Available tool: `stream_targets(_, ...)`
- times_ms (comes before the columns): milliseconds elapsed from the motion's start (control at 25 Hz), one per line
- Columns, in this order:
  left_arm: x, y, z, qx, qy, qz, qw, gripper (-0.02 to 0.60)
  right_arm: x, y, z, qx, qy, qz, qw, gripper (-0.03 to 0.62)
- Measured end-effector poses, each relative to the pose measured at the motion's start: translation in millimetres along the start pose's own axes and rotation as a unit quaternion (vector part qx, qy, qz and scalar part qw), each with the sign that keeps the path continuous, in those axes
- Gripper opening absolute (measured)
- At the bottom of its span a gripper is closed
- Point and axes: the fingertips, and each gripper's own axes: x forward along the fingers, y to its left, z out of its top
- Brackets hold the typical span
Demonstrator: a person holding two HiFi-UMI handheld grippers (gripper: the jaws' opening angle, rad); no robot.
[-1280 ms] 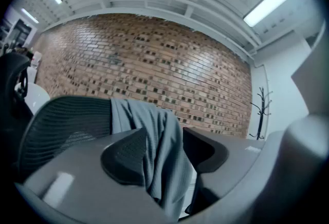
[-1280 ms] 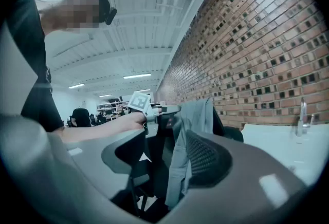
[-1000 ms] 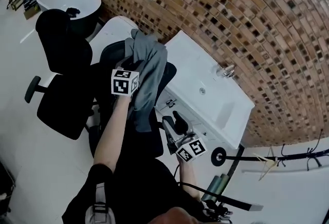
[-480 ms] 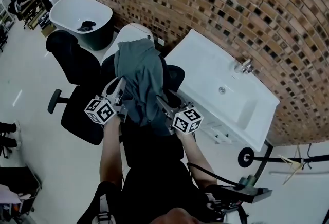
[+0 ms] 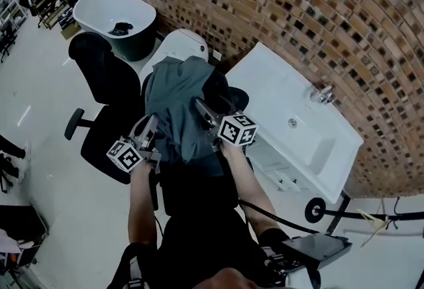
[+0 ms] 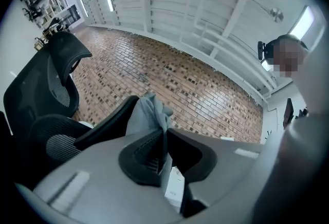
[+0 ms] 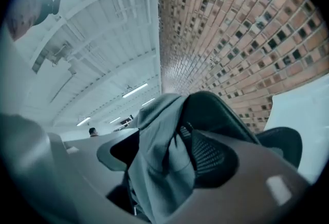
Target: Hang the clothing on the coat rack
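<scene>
The grey garment (image 5: 175, 105) is hanging over the back of a black office chair (image 5: 222, 89), which is standing in front of a white sink (image 5: 298, 128) and a brick wall (image 5: 298, 9). Both tools are meeting the cloth, one on each side.

The left gripper (image 5: 147, 130) is pointing into the garment's left edge. Its jaws have just been closing. In the left gripper view (image 6: 164, 138) they are pinching a thin fold of the garment (image 6: 149, 112), with the chair's back (image 6: 103, 125) running just behind.

The right gripper (image 5: 202, 110) is reaching in at the garment's right edge. Its jaws have just been opening, and in the right gripper view (image 7: 167, 153) they are standing wide apart. A loose bunch of the garment (image 7: 164, 166) is hanging between them without being pressed, and the top of the chair (image 7: 221, 110) is rising just beyond.

From the head view the garment's lower part is disappearing behind the person's arms and body. The tips of both grippers are sinking partly into the folds.
</scene>
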Motion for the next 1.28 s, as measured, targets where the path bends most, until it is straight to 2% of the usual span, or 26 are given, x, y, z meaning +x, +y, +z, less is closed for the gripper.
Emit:
stream_targets(120,-9,-4,-11,0.002,0.000,-0.029,0.9996,0.029,27,0,6,0.022,0.019,0.001,1.000,0.312)
stream_targets(160,-11,-6,-16,0.001,0.000,-0.039,0.9992,0.029,34,0,7,0.028,0.024,0.001,0.999,0.278)
stream_targets(200,-13,-8,-21,-0.001,0.000,-0.046,0.9989,0.029,38,0,8,0.028,0.025,0.000,0.999,0.202)
stream_targets(240,-16,-9,-25,-0.003,0.000,-0.050,0.9987,0.029,39,0,10,0.028,0.022,0.004,0.999,0.069)
stream_targets(280,-19,-9,-30,-0.007,0.000,-0.051,0.9987,0.029,37,2,16,0.026,0.012,0.014,0.999,0.009)
stream_targets(320,-21,-8,-33,-0.012,-0.002,-0.050,0.9987,0.029,30,9,25,0.017,-0.004,0.025,1.000,0.008)
stream_targets(400,-23,-7,-33,-0.025,-0.011,-0.054,0.9982,0.029,10,36,53,-0.048,-0.056,0.043,0.996,0.008)
stream_targets(520,-21,-10,-23,-0.059,-0.052,-0.070,0.9944,0.029,-28,97,73,-0.156,-0.144,0.084,0.974,0.008)
stream_targets(600,-23,-4,-17,-0.084,-0.076,-0.068,0.9913,0.029,-45,124,56,-0.196,-0.159,0.105,0.962,0.008)
stream_targets(720,-30,10,-16,-0.132,-0.112,-0.067,0.9827,0.029,-64,138,15,-0.227,-0.144,0.102,0.958,0.008)
stream_targets(760,-34,15,-14,-0.158,-0.140,-0.075,0.9746,0.029,-70,137,4,-0.220,-0.142,0.094,0.960,0.008)
stream_targets(800,-38,18,-10,-0.189,-0.174,-0.088,0.9625,0.029,-74,132,-7,-0.200,-0.141,0.082,0.966,0.008)
stream_targets(880,-40,20,-1,-0.238,-0.230,-0.114,0.9369,0.029,-77,115,-32,-0.126,-0.131,0.053,0.982,0.008)
stream_targets(920,-38,19,2,-0.244,-0.244,-0.123,0.9303,0.029,-77,103,-48,-0.074,-0.120,0.041,0.989,0.008)
stream_targets(960,-35,16,4,-0.242,-0.252,-0.132,0.9276,0.029,-76,93,-65,-0.020,-0.103,0.033,0.994,0.008)
stream_targets(1040,-32,4,5,-0.228,-0.258,-0.160,0.9252,0.029,-73,81,-104,0.075,-0.053,0.036,0.995,0.008)
stream_targets(1080,-33,-5,5,-0.219,-0.259,-0.179,0.9235,0.029,-71,80,-123,0.106,-0.022,0.048,0.993,0.008)
stream_targets(1160,-40,-23,7,-0.202,-0.261,-0.221,0.9176,0.028,-71,80,-148,0.136,0.029,0.070,0.988,0.022)
stream_targets(1200,-45,-29,10,-0.195,-0.264,-0.239,0.9136,0.029,-72,73,-151,0.141,0.040,0.072,0.987,0.104)
stream_targets(1240,-52,-34,13,-0.189,-0.268,-0.254,0.9099,0.029,-75,61,-149,0.143,0.041,0.064,0.987,0.239)
stream_targets(1280,-58,-37,17,-0.181,-0.271,-0.267,0.9068,0.028,-79,43,-142,0.146,0.035,0.050,0.987,0.326)
